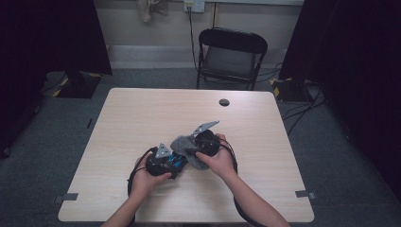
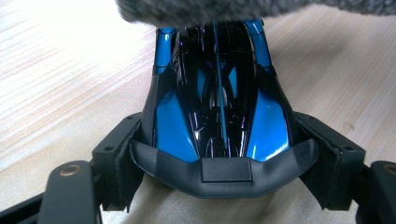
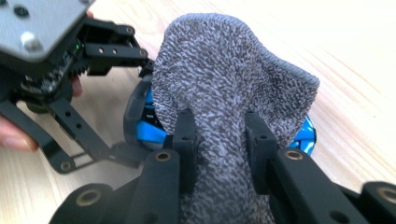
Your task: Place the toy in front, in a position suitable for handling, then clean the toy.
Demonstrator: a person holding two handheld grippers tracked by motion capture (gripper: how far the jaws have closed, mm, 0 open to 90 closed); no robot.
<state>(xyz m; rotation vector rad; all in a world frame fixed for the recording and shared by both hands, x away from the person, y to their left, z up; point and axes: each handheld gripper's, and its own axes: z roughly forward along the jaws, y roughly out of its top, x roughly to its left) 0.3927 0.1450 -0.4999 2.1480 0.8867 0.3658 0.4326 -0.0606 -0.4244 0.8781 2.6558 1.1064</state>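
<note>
- high view: my left gripper point(image 1: 176, 163) and right gripper point(image 1: 191, 150) meet near the front of the pale wooden table point(image 1: 142, 118), the glossy blue and black toy car point(image 1: 175, 162) between them.
- left gripper view: my jaws clamp the car's point(image 2: 219, 98) sides; the grey knitted cloth point(image 2: 233, 9) lies over its far end.
- right gripper view: my jaws pinch the cloth point(image 3: 219, 93), draped on the car point(image 3: 152, 123) beyond my fingertips.
</note>
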